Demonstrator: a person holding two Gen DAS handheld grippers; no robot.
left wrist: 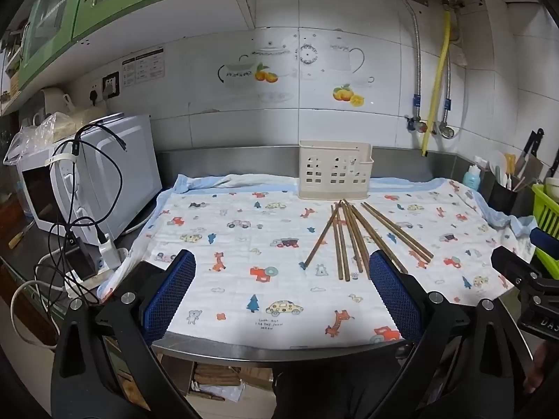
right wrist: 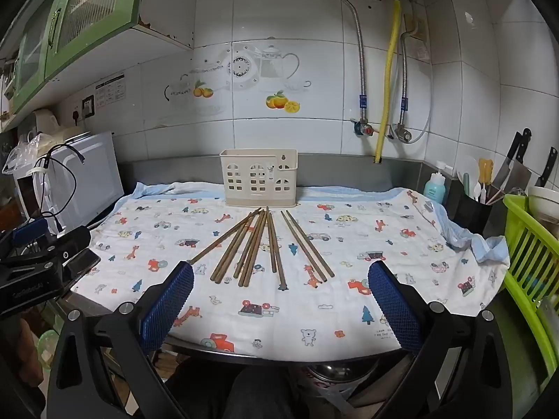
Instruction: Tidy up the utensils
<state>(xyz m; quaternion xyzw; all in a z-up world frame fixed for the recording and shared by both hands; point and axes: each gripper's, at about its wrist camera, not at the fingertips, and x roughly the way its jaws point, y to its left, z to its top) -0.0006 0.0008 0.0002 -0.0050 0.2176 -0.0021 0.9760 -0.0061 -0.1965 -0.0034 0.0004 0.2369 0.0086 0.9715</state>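
Note:
Several brown wooden chopsticks point(left wrist: 353, 241) lie fanned out on a cartoon-print cloth point(left wrist: 244, 244), just in front of a cream perforated utensil holder point(left wrist: 334, 170) that stands upright at the back. They also show in the right wrist view point(right wrist: 258, 248), with the holder point(right wrist: 259, 182) behind them. My left gripper point(left wrist: 281, 296) is open and empty, held near the counter's front edge, left of the chopsticks. My right gripper point(right wrist: 281, 300) is open and empty, in front of the chopsticks. Each gripper shows at the edge of the other's view.
A white microwave point(left wrist: 94, 178) with cables stands at the left. A black pot of utensils point(right wrist: 473, 209), a blue bottle point(right wrist: 435, 188), knives point(right wrist: 517, 160) and a green rack point(right wrist: 527, 255) stand at the right. The tiled wall with pipes is behind.

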